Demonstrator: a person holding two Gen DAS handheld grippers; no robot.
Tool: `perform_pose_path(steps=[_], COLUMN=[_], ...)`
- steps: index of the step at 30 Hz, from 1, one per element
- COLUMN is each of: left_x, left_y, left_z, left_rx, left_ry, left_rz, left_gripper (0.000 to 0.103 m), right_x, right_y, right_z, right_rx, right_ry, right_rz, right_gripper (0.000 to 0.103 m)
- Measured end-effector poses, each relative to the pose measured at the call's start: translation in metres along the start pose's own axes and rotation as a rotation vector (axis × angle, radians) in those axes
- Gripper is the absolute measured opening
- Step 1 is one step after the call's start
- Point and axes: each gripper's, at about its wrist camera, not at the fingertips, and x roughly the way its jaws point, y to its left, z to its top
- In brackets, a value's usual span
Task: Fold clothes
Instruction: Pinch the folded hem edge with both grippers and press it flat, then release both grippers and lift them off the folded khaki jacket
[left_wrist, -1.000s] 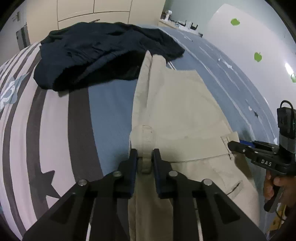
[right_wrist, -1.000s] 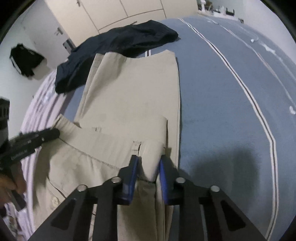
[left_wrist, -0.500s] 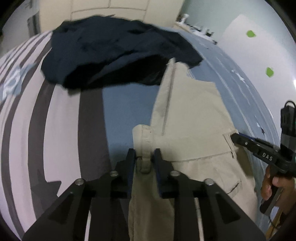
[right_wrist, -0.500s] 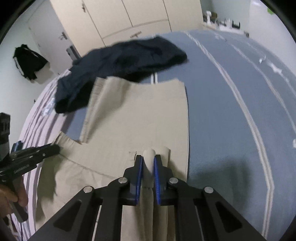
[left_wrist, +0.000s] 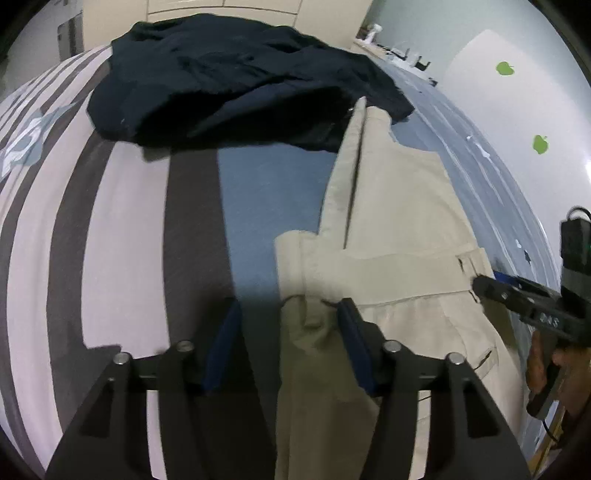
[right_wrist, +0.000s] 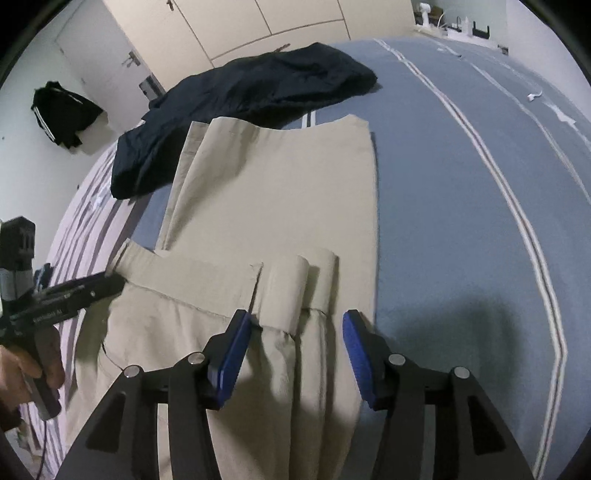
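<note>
Beige trousers (left_wrist: 391, 221) (right_wrist: 273, 206) lie on the bed, the waist end folded over onto the legs. My left gripper (left_wrist: 290, 314) stands open at the left waistband corner, whose cloth lies loose between the jaws. My right gripper (right_wrist: 297, 321) is open too, with the right waistband corner and its rolled flap lying between its fingers. Each gripper shows in the other's view: the right gripper (left_wrist: 480, 286) at the far waistband end, the left gripper (right_wrist: 114, 282) likewise, each held by a hand.
A crumpled dark navy garment (left_wrist: 229, 77) (right_wrist: 251, 92) lies just beyond the trousers' leg ends. The bed cover (right_wrist: 461, 206) is blue with white lines on the right and striped with stars on the left (left_wrist: 74, 221). A wardrobe and a hanging black jacket (right_wrist: 61, 112) stand behind.
Both grippers carried the waistband forward over the legs, then opened and let go of it. The waistband now rests on the trouser legs.
</note>
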Motion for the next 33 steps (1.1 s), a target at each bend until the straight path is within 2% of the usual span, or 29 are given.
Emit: perform_pose_path(steps=[1, 4, 6, 8, 9, 11, 13, 21, 28, 33], left_x=[-0.001, 0.000, 0.003, 0.002, -0.002, -0.011, -0.019, -0.048, -0.029, 0.003], left_y=[-0.004, -0.012, -0.013, -0.013, -0.014, -0.021, -0.030, -0.032, -0.049, -0.040], left_z=[0.001, 0.003, 0.005, 0.005, 0.005, 0.009, 0.009, 0.033, 0.096, 0.121], left_rx=[0.020, 0.064, 0.065, 0.066, 0.062, 0.083, 0.119, 0.108, 0.148, 0.140], left_ry=[-0.009, -0.026, -0.025, -0.035, -0.057, -0.084, -0.111, -0.220, -0.258, -0.223], left_rz=[0.002, 0.009, 0.010, 0.008, -0.018, -0.027, -0.021, -0.071, -0.038, 0.015], left_gripper=[0.036, 0.035, 0.026, 0.016, 0.014, 0.012, 0.011, 0.011, 0.010, 0.010], right_x=[0.003, 0.006, 0.012, 0.012, 0.011, 0.006, -0.004, -0.037, -0.036, -0.010], right_y=[0.000, 0.001, 0.003, 0.002, 0.000, -0.002, -0.001, -0.001, -0.014, -0.020], right_z=[0.003, 0.010, 0.014, 0.014, 0.013, 0.012, 0.011, 0.027, 0.071, 0.106], right_rx=[0.006, 0.008, -0.001, 0.006, 0.015, 0.028, 0.037, 0.059, 0.078, 0.068], right_ry=[-0.002, -0.012, 0.001, -0.004, -0.007, -0.024, -0.051, -0.171, -0.227, -0.225], right_rz=[0.006, 0.001, -0.004, 0.001, 0.010, 0.018, 0.019, -0.022, -0.062, -0.083], right_gripper=[0.048, 0.048, 0.041, 0.023, 0.021, 0.014, 0.012, 0.011, 0.011, 0.011])
